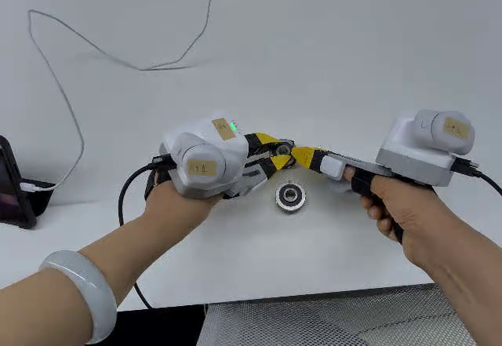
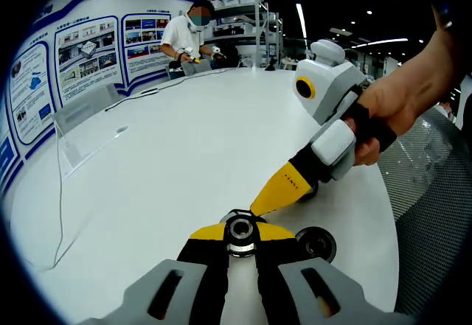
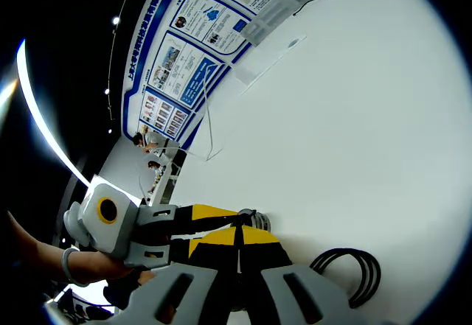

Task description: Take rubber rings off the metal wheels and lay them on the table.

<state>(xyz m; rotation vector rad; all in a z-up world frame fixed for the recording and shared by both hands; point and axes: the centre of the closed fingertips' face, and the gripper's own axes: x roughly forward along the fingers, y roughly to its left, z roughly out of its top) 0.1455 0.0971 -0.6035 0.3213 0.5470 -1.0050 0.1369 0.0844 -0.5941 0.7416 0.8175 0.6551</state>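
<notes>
My left gripper [image 1: 278, 151] is held above the white table [image 1: 259, 252], shut on a small metal wheel [image 2: 240, 229] that wears a black rubber ring. From the right, my right gripper [image 1: 296, 154] meets it tip to tip. Its yellow jaws [image 2: 280, 186] are shut on the ring's edge at the wheel's rim. In the right gripper view my right gripper [image 3: 240, 231] touches the held wheel [image 3: 256, 222]. A second wheel [image 1: 290, 197] with its ring on lies flat on the table just below both grippers. Loose black rubber rings [image 3: 345, 252] lie on the table.
A dark device [image 1: 12, 185] stands at the table's left edge, and a thin white cable [image 1: 70, 111] runs across the back. A black cable [image 1: 125, 197] hangs from my left gripper. The table's front edge borders a mesh surface [image 1: 314, 322]. A person [image 2: 188, 34] stands far off.
</notes>
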